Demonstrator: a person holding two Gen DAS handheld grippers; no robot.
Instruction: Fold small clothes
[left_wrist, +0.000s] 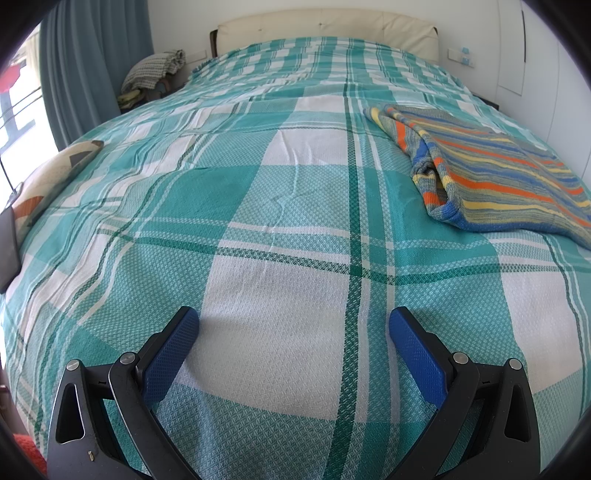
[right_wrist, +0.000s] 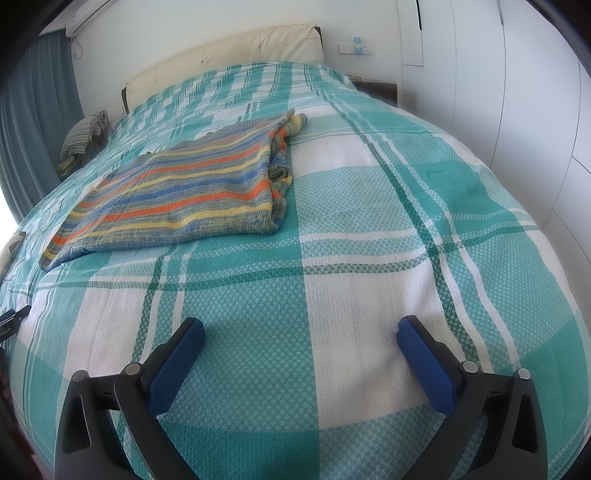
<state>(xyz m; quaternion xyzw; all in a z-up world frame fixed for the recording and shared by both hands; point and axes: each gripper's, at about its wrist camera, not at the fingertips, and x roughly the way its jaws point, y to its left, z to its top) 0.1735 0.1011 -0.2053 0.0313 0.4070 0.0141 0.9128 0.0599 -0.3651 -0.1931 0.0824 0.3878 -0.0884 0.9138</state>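
Note:
A striped knitted sweater (left_wrist: 498, 177) in orange, blue, yellow and grey lies on the teal-and-white plaid bedspread (left_wrist: 258, 206), partly folded with a sleeve bunched along one side. In the left wrist view it is at the right, well ahead of my left gripper (left_wrist: 294, 325), which is open with nothing between its blue pads. In the right wrist view the sweater (right_wrist: 184, 184) lies at the upper left on the bedspread (right_wrist: 369, 258). My right gripper (right_wrist: 301, 332) is open and empty over the near part of the bed, apart from the sweater.
A cream headboard (left_wrist: 325, 33) closes the far end of the bed. A pile of checked cloth (left_wrist: 155, 70) sits beside the bed at the left, by blue curtains (left_wrist: 92, 55). White wardrobe doors (right_wrist: 498, 110) run along the right. A patterned cushion (left_wrist: 48, 177) lies at the left edge.

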